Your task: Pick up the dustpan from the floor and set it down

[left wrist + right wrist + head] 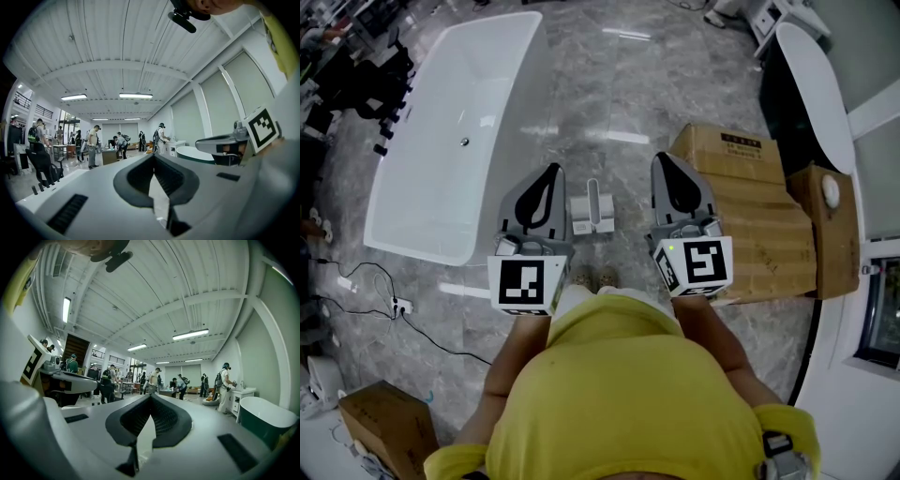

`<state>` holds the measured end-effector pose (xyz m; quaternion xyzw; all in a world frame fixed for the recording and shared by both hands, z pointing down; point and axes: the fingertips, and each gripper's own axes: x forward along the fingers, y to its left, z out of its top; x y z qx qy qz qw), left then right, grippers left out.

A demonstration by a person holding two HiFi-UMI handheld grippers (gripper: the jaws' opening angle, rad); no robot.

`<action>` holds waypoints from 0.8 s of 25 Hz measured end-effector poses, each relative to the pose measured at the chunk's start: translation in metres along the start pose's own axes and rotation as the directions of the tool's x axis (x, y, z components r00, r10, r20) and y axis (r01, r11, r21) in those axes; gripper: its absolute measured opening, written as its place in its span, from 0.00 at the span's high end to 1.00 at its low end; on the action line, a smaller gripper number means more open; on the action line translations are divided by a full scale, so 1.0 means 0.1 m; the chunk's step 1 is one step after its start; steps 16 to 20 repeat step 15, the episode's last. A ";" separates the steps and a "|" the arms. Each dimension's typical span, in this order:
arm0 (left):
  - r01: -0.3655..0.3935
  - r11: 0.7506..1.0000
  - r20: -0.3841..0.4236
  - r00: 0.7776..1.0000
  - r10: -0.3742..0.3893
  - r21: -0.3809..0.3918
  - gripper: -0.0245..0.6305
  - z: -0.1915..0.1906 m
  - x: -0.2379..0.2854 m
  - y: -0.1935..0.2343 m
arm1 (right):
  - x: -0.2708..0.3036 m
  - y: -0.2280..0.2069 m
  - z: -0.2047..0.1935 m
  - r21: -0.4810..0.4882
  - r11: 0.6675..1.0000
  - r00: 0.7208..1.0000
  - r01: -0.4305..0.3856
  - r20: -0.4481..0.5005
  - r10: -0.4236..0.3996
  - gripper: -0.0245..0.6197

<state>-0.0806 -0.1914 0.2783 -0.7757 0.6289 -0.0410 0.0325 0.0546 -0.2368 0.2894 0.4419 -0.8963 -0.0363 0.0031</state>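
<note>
Two grey hand-held grippers with black-and-white marker cubes are held out level at waist height by a person in a yellow shirt; the left gripper (pixel 551 171) and the right gripper (pixel 662 159) each have their jaws pressed together at the tips, with nothing pinched between them. Just beyond the person's feet, and between the two grippers as seen from the head view, a small white plastic dustpan (pixel 592 208) sits on the glossy grey marble floor (pixel 609 84), its handle seemingly upright. Neither gripper view shows it, since both look out across the room. Likely risks: coming down with the jaws together would nudge the light pan and send it sliding on the polished floor, and a pinch on the narrow handle could let it swing or slip. A long white bathtub (pixel 412 216) lies near on the left and stacked brown cardboard boxes (pixel 750 187) on the right, leaving limited room to either side.
</note>
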 end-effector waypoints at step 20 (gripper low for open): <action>-0.013 1.000 0.006 1.000 0.013 0.017 0.96 -0.10 -0.04 -0.30 | -0.16 -0.18 -0.18 0.003 1.000 1.000 -0.024 -0.016 0.024 0.95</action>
